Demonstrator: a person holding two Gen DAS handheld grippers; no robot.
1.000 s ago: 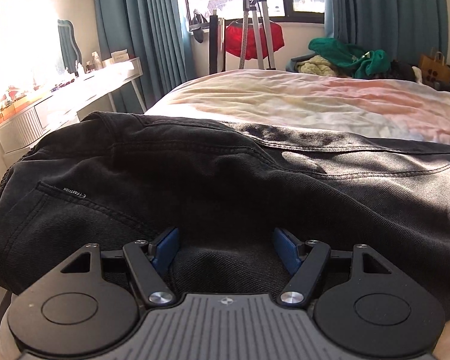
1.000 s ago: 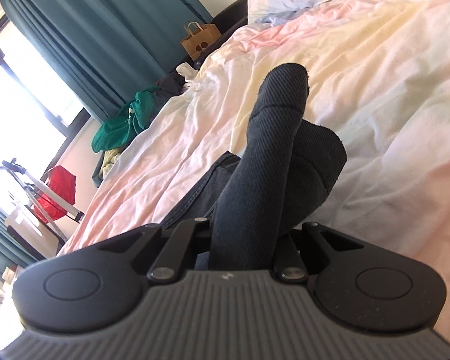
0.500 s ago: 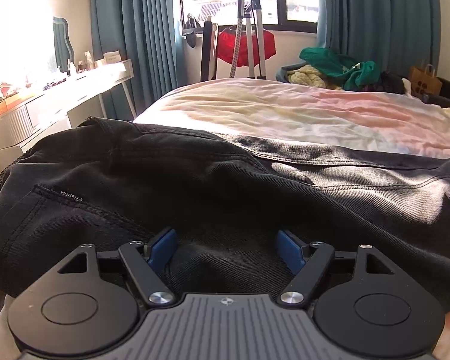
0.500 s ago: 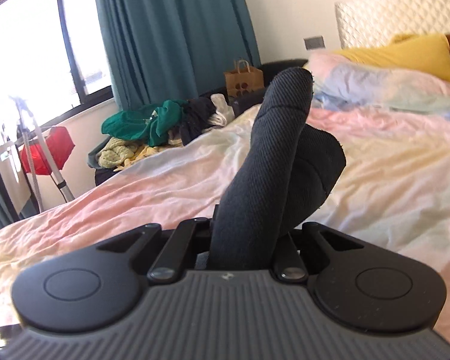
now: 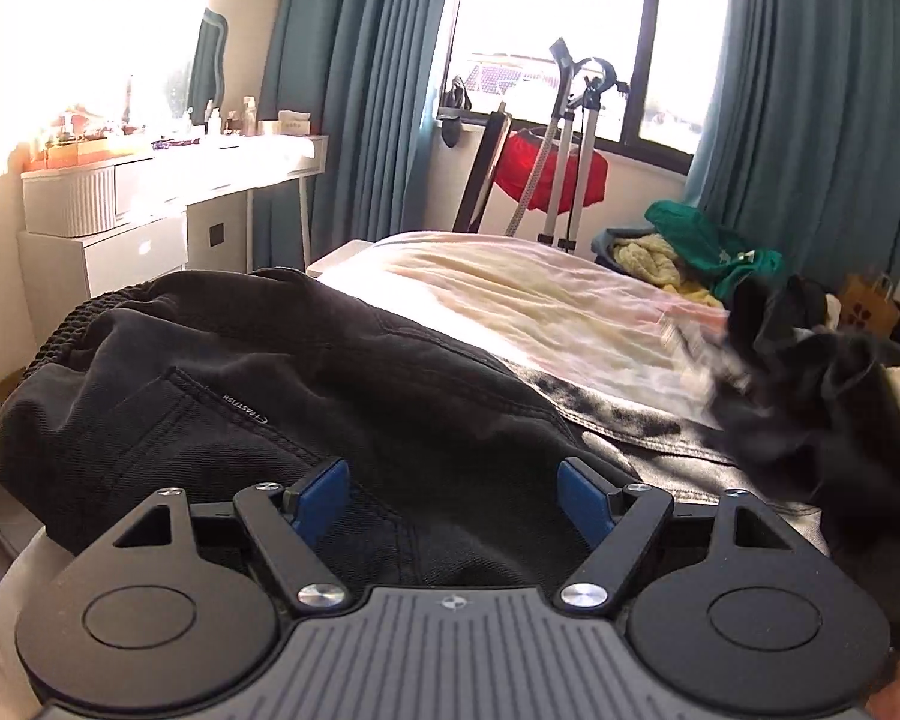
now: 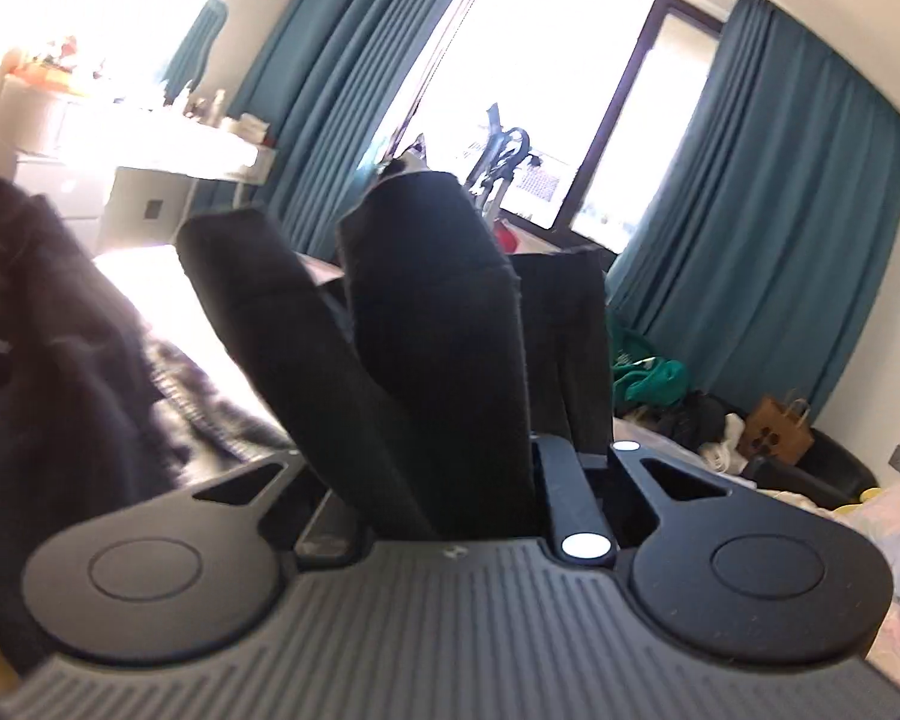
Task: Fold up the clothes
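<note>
Black trousers (image 5: 282, 396) lie across the near end of the bed, waistband at the left. My left gripper (image 5: 453, 498) is open, its blue pads (image 5: 321, 501) spread over the dark cloth near the waist. My right gripper (image 6: 444, 480) is shut on the leg end of the trousers (image 6: 438, 324), which stands up in folds between its fingers. That lifted leg end shows blurred at the right of the left wrist view (image 5: 810, 396). The rest of the trousers shows dark at the left of the right wrist view (image 6: 48, 348).
The bed has a pastel sheet (image 5: 510, 294). A white dressing table (image 5: 168, 180) stands at the left. A clothes pile (image 5: 702, 252) and a paper bag (image 5: 870, 306) sit by the teal curtains (image 5: 810, 120). A stand with red cloth (image 5: 549, 171) is below the window.
My right gripper has swung round with the trouser leg end, from facing the pillows to facing the window, and carried it towards the waist. My left gripper stays open on the cloth.
</note>
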